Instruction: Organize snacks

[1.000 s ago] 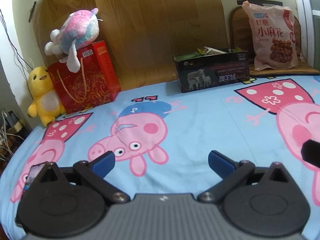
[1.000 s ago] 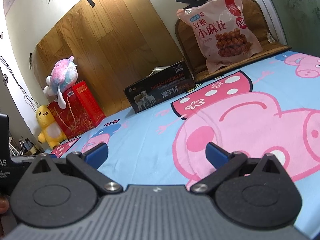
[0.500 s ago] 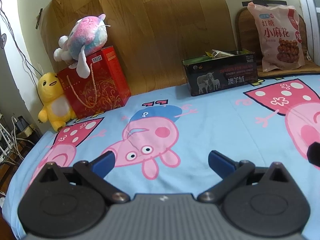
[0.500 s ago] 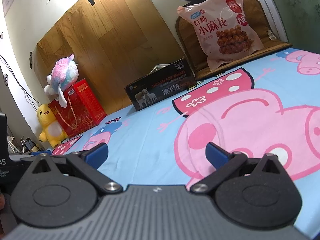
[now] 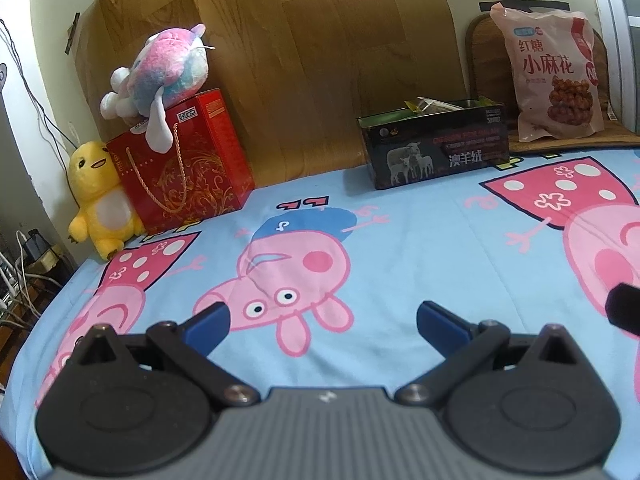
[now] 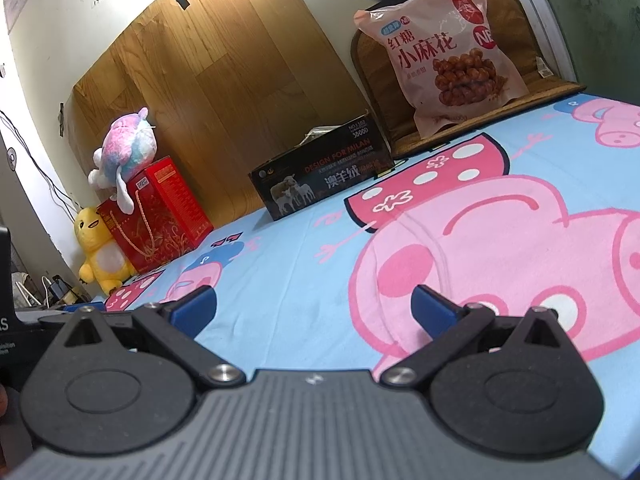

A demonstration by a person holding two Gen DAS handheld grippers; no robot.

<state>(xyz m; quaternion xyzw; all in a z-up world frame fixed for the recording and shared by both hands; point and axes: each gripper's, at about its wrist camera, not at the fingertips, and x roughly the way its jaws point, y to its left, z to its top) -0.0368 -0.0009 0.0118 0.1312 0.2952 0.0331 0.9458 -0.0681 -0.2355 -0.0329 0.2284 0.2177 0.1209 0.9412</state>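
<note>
Two grippers, both with jaws spread wide and holding nothing: left gripper [image 5: 322, 322] and right gripper [image 6: 314, 306] hover low over the cartoon bedsheet [image 5: 420, 240]. Task item: big pink snack bag [image 5: 554, 76], standing upright at the far right, leaning on a brown woven mat [image 5: 480, 64] against the wall, well apart from both grippers. Just left of it sits a dark open box [image 5: 440, 148] with some packets poking out, likely the destination.

Handling guess: bag looks puffy, light, slick plastic, contents crunchy and crushable. Best grab is the flat sealed top edge or an upper corner, not the belly; it may slip or flop.

View differences: left view looks down into the box top and shows the packets; right view shows only the box side [image 6: 324, 180], contents barely visible. Right view has the bag [image 6: 448, 52] larger and closer, and the left gripper's body at its left edge. Both show red gift bag [image 5: 184, 164] and plush toys [image 5: 160, 72].
</note>
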